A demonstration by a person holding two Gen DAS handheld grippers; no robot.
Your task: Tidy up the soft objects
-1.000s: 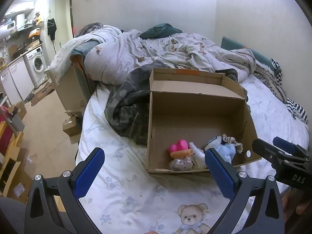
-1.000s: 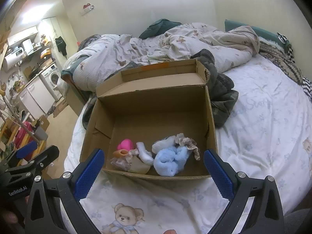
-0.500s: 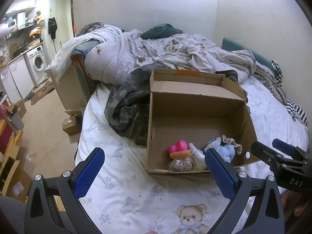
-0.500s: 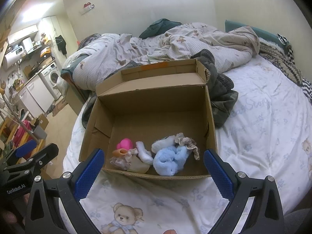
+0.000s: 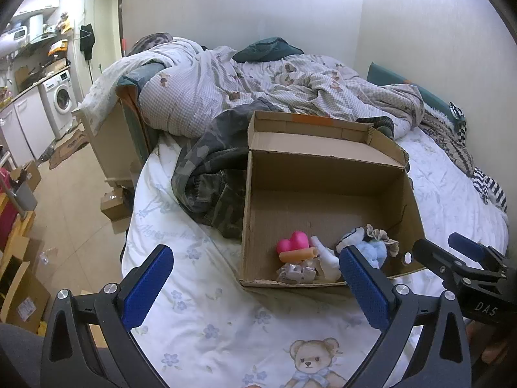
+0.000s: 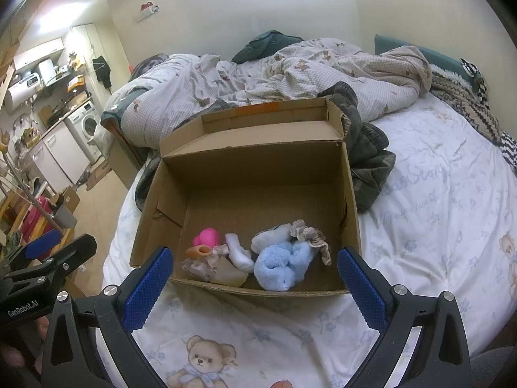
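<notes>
Both tongs held wide open, empty: left gripper (image 5: 255, 271), right gripper (image 6: 255, 270). Soft objects, blue fluffy sock (image 6: 282, 270) and pink heart (image 6: 206, 237) among them, piled at near wall of cardboard box (image 6: 350, 194) on bed (image 6: 436, 194). Risk judged: near wall snagged by jaws, box tipped on soft mattress
</notes>
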